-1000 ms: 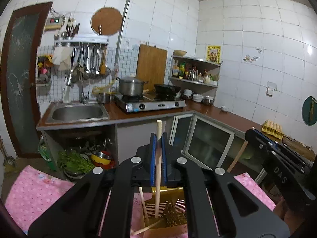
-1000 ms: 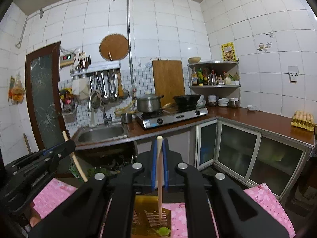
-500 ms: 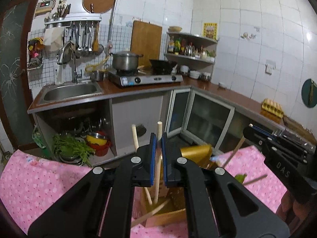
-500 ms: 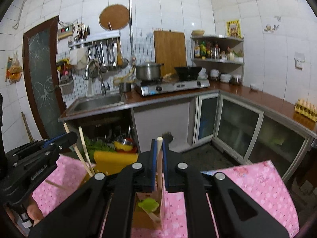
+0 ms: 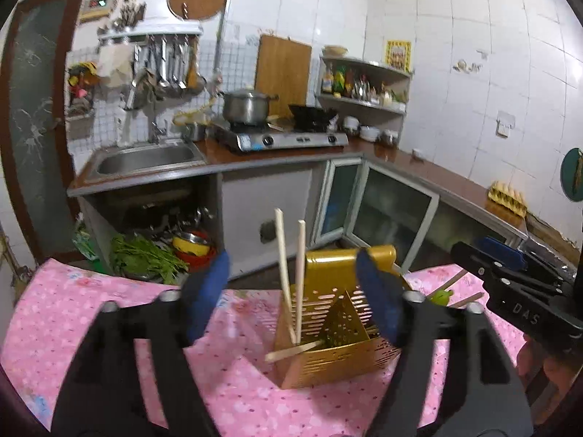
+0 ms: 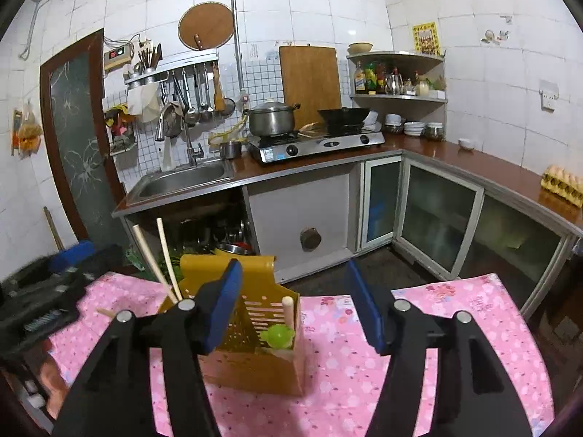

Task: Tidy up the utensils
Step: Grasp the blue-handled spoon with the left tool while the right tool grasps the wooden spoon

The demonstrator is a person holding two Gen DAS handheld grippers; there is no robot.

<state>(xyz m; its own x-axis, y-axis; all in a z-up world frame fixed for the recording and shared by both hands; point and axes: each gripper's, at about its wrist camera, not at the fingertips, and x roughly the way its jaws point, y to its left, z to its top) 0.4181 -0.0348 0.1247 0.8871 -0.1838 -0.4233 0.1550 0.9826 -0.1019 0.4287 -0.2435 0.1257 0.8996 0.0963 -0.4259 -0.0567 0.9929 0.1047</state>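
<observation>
A gold perforated utensil holder stands on the pink tablecloth. It also shows in the right wrist view. Two wooden chopsticks stand upright in its left compartment, and a third lies tilted across its front rim. In the right wrist view a chopstick and a green-topped utensil stand in the near compartment. My left gripper is open and empty just in front of the holder. My right gripper is open and empty over the holder's right side.
Beyond the pink table runs an L-shaped brown counter with a sink, a gas stove with a pot, and an egg tray. Bowls and greens sit under the sink.
Both grippers were shut on a chopstick each and have opened. The chopsticks now stand in the holder. Both grippers have pulled back and tilted down.
</observation>
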